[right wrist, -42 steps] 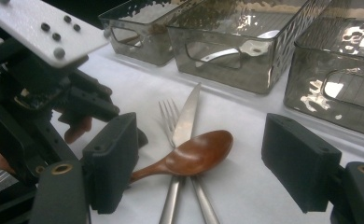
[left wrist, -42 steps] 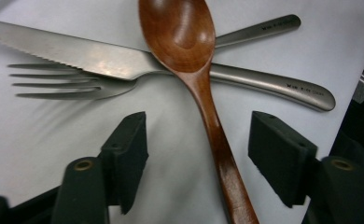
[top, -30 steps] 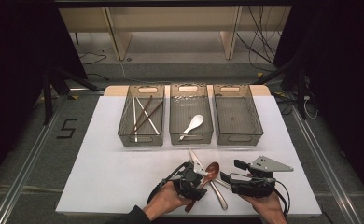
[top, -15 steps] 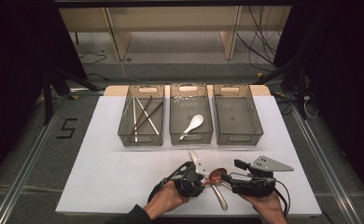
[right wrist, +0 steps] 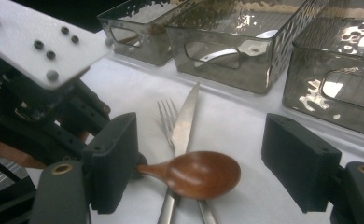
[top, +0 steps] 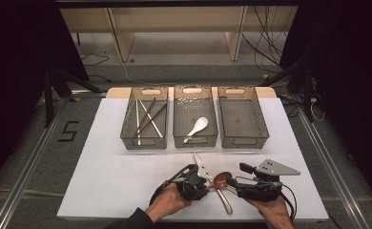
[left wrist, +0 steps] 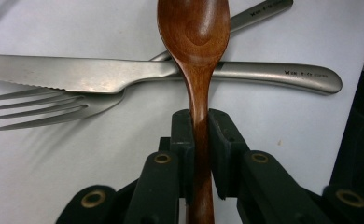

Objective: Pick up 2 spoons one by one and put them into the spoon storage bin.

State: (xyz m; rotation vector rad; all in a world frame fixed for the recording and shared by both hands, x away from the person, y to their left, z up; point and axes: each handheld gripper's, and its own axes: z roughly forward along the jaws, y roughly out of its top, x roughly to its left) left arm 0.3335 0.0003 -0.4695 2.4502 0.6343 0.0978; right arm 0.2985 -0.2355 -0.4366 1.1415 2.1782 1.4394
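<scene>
Sorting looks partway done: chopsticks (top: 148, 119) and a white spoon (top: 197, 127) sit in bins, the left gripper (left wrist: 199, 140) clamps the wooden spoon (left wrist: 196, 42) above knife (left wrist: 77, 74) and fork (left wrist: 45, 105), and the right gripper (right wrist: 199, 163) gapes around its bowl.

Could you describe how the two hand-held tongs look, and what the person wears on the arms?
Both tongs, left and right, are black, with blocky jaws and linkages carrying brass-coloured rivets. The right tongs carry a grey three-cornered plate on top; the plate on the left tongs looks white with dark screw heads. Black cables loop from the right tongs. A dark sleeve covers the left forearm.
</scene>
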